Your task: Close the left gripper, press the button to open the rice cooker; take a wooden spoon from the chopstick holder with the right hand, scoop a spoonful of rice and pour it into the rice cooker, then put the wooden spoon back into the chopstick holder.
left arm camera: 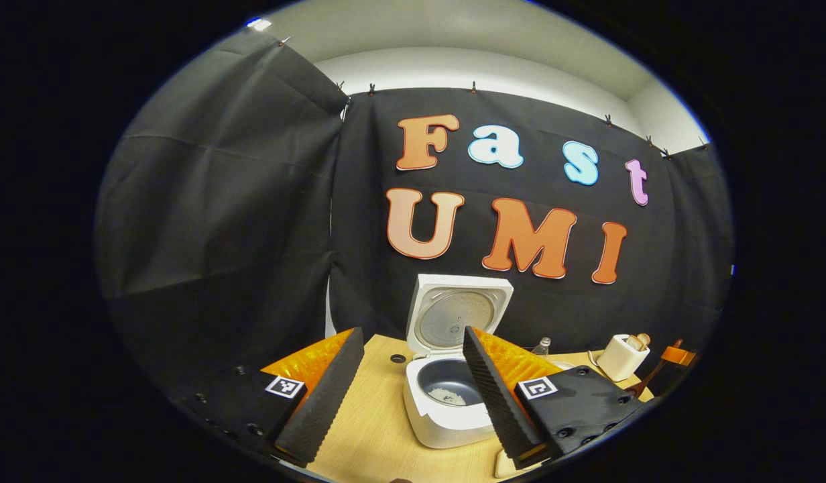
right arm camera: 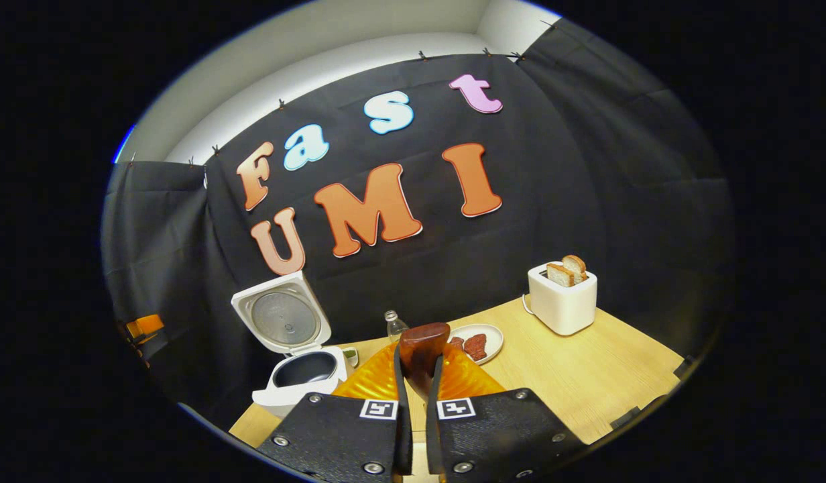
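Observation:
The white rice cooker point(left arm camera: 446, 422) stands on the wooden table with its lid point(left arm camera: 456, 315) swung up; a little white rice point(left arm camera: 448, 396) lies in its dark inner pot. My left gripper point(left arm camera: 411, 332) is open, its fingers on either side of the cooker and short of it. In the right gripper view my right gripper point(right arm camera: 420, 362) is shut on the wooden spoon point(right arm camera: 423, 345), whose dark brown bowl sticks up past the fingertips. The open cooker point(right arm camera: 299, 379) sits to its left. The spoon point(left arm camera: 644, 384) and right gripper point(left arm camera: 678, 354) also appear far right in the left gripper view.
A white toaster point(right arm camera: 562, 298) with bread slices stands at the back right of the table point(right arm camera: 587, 382). A plate point(right arm camera: 487, 345) with dark red pieces and a small clear bottle point(right arm camera: 394, 325) sit behind the spoon. A pale object's edge point(left arm camera: 507, 464) shows beside the cooker.

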